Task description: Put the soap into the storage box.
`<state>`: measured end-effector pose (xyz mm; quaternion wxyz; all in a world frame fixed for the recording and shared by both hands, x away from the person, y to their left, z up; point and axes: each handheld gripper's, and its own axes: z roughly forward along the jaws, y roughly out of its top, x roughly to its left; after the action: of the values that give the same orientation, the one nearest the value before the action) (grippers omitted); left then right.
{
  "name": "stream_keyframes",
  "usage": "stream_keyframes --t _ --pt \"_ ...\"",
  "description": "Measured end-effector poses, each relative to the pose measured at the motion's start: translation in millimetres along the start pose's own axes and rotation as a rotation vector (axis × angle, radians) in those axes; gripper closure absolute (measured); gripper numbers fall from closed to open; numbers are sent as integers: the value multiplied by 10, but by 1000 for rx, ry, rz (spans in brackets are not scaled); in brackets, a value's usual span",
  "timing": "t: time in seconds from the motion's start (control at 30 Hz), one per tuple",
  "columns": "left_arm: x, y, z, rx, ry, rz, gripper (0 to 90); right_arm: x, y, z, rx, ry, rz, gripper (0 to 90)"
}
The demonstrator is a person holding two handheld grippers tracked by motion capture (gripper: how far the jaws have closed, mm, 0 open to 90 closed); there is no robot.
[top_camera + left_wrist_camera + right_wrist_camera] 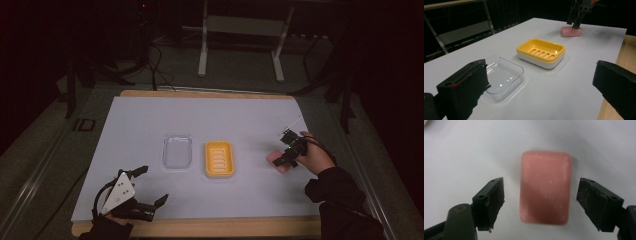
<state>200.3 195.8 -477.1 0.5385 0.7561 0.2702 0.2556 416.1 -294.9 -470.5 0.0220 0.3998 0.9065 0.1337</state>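
Hovering over the pink rectangular bar of soap (545, 187), right hand-held gripper (540, 202) spread wide, one black jaw on each long side of the bar, neither pad touching it as far as the right gripper view shows. Pointed steeply down at the desk, with the holding hand (316, 156) coming in from the right edge. Nothing gripped yet, so the work judged to be at its very start: soap not lifted, lying flat on the white sheet of the desk (140, 120), at the right, well apart from the yellow plastic soap dish with a slotted floor (219, 159). Dish empty, standing at the middle of the sheet, its clear transparent plastic lid (177, 151) lying just beside it on the left, apart from it and open side up.

Left to do, by the look of things: closing on the bar, carrying it left, setting it into the yellow dish, then probably fitting the clear lid.

Left hand-held gripper (152, 186) resting low at the near left corner of the sheet, jaws parted wide and holding nothing, aimed across the desk towards the lid and the dish, grey three-cornered plate on top.
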Motion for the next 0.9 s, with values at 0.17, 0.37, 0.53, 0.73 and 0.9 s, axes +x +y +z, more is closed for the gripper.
stream_keyframes --t 0.17,0.37,0.53,0.73,0.9 --pt "0 0 -1 -1 0 0 6 -19 24 112 38 -5 0 233" --pt "-4 -1 3 0 -4 0 6 0 39 206 77 -3 -20 234" --pt "-5 -2 8 1 -5 0 6 -4 36 287 127 -32 3 328" --pt "-8 -2 10 7 -3 5 6 35 55 301 157 -83 30 375" --pt "-3 -3 12 5 -2 0 6 64 78 273 185 -59 166 376"
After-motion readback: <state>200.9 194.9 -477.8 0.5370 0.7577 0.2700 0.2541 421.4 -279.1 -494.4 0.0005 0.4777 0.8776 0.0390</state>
